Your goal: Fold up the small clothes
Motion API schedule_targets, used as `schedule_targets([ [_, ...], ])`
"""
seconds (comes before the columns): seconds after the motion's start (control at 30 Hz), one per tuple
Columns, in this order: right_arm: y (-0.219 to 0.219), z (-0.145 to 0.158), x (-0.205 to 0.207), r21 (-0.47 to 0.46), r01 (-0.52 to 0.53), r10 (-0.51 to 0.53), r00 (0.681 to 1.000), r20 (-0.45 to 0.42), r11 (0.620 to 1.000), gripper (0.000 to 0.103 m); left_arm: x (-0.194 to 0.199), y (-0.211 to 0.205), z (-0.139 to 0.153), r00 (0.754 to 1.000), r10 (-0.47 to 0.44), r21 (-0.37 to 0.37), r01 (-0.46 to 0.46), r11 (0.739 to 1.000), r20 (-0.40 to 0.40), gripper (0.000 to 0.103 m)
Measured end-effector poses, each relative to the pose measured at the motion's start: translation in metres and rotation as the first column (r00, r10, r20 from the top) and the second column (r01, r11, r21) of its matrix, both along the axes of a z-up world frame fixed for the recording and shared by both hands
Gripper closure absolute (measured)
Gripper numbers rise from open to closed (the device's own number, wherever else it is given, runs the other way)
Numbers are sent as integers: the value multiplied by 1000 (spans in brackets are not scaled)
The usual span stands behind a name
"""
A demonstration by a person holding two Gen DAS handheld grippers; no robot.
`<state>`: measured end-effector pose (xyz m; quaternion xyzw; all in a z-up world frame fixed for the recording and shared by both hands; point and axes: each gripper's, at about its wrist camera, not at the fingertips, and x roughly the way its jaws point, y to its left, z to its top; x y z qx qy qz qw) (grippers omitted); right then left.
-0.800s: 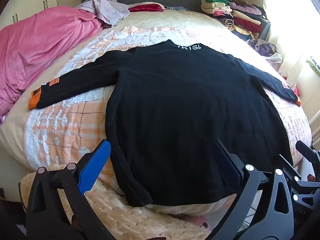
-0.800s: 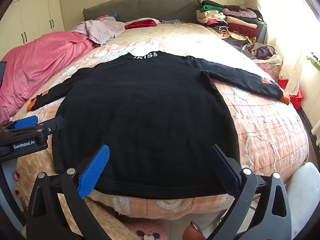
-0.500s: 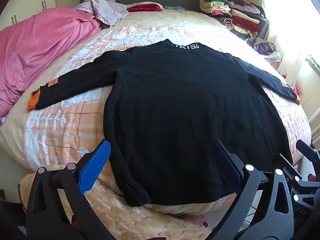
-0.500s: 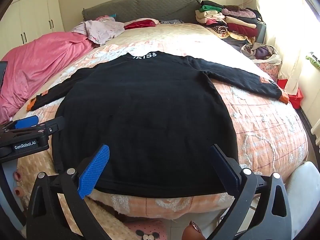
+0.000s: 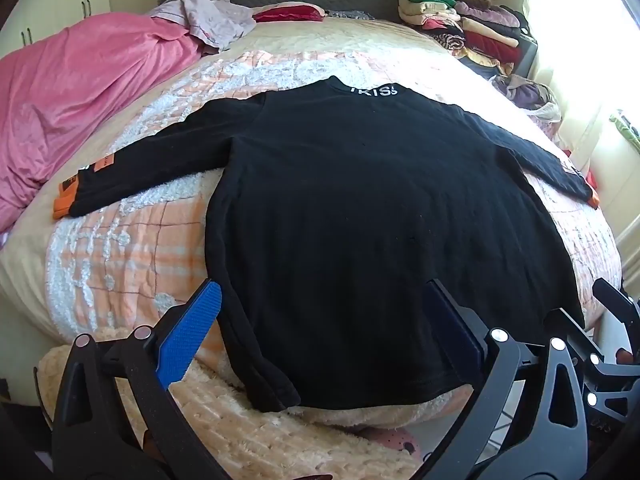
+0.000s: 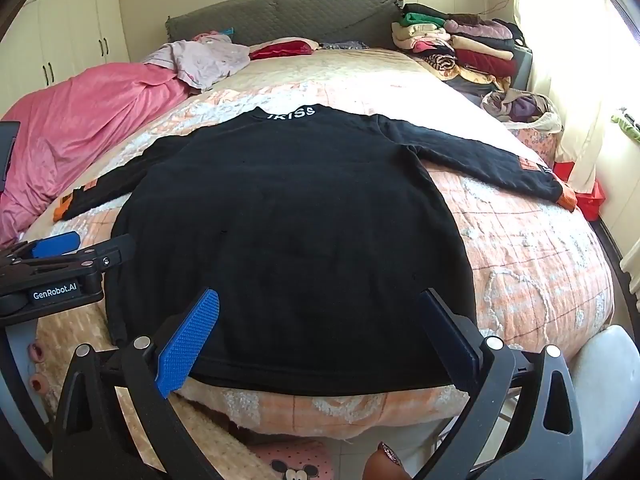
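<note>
Left gripper (image 5: 324,332): jaws wide apart, holding nothing, poised over the near left hem. Right gripper (image 6: 320,332): likewise wide open and empty, over the near hem toward the right.

The shirt (image 5: 360,220) lies flat, back up, on the bed (image 5: 132,240), collar far, both sleeves spread outward; left cuff (image 5: 66,196) and right cuff (image 6: 566,198) are well apart from the body.

Judgement: no fold has begun. The first fold likely brings a sleeve (image 5: 160,164) across the body. Pinch only 1 layer edge near the cuff, lift clear of the quilt, and lay it straight to avoid bunching. The near left corner overhangs the bed edge and may slip.
</note>
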<state>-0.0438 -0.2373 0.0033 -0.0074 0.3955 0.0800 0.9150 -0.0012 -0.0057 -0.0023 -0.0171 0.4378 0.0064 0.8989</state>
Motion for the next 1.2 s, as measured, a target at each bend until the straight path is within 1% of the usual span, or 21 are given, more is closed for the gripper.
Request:
schedule_targets([
  [1.2, 3, 3, -1, -3, -5, 5, 1000, 2, 1000, 4, -1, 1, -1, 1000, -6, -3, 6, 1000, 2, 9],
])
